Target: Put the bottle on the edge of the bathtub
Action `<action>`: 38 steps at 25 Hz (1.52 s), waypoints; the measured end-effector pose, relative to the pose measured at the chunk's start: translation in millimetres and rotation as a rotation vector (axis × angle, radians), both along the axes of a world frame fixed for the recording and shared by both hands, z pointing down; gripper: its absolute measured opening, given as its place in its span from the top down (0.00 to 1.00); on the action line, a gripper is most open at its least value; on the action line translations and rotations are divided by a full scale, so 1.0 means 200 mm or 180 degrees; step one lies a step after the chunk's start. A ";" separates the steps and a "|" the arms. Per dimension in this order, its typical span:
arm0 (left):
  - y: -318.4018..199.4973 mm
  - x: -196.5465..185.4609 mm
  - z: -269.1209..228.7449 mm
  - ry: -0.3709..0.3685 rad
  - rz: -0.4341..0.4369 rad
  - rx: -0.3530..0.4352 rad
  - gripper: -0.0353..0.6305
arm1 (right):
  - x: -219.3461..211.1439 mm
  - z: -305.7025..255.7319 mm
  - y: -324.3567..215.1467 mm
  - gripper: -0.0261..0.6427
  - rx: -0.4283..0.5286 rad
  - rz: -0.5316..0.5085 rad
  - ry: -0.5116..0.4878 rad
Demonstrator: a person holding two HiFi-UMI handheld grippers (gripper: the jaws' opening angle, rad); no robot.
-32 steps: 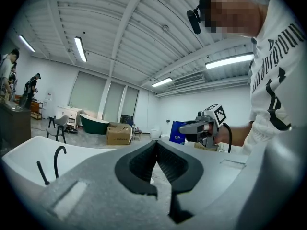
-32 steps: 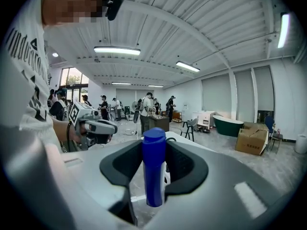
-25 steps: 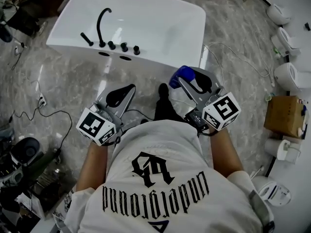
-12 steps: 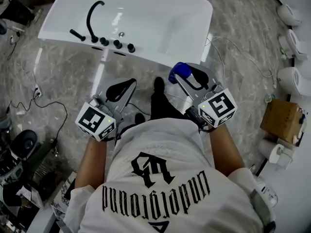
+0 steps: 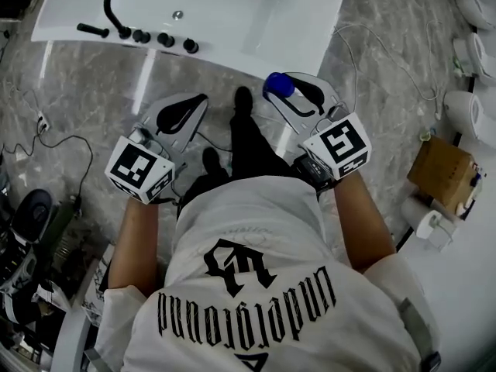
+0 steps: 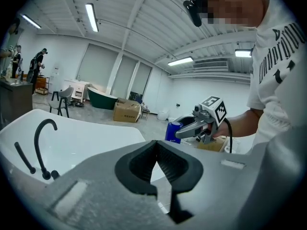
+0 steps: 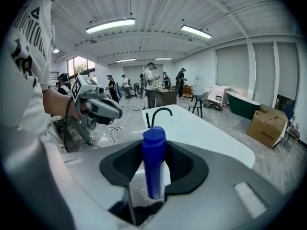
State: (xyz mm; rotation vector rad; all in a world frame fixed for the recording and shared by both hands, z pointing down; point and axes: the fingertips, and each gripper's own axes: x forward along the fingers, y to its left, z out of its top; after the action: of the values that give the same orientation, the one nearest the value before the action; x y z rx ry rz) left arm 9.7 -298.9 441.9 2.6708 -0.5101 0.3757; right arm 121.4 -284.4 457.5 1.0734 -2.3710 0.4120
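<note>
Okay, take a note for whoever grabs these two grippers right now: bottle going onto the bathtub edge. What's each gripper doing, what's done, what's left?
Right gripper: shut on the blue bottle, held upright.
Left gripper: shut, empty.
Bathtub: just ahead of both grippers. The black faucet stands on its near rim, off to the left; the rim by the bottle looks bare.
Done: bottle in hand, close to the tub.
Left: set it on the rim, open, back off.
</note>
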 end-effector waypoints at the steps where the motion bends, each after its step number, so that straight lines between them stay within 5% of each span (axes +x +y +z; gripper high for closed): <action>1: -0.02 0.03 0.03 -0.0016 0.0014 -0.0015 0.94 | 0.02 0.05 -0.02 0.74 -0.0049 -0.0015 0.0009; 38: -0.38 0.32 0.83 -0.0392 0.0109 -0.0593 0.94 | 0.14 1.32 -0.37 0.75 -0.0792 -0.0647 0.0778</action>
State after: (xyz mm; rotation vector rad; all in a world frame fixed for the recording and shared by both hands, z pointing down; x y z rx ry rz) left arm 73.8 -374.8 607.7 2.4899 -0.4428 0.5718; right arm 149.3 -358.9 722.0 0.7181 -2.1204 0.4592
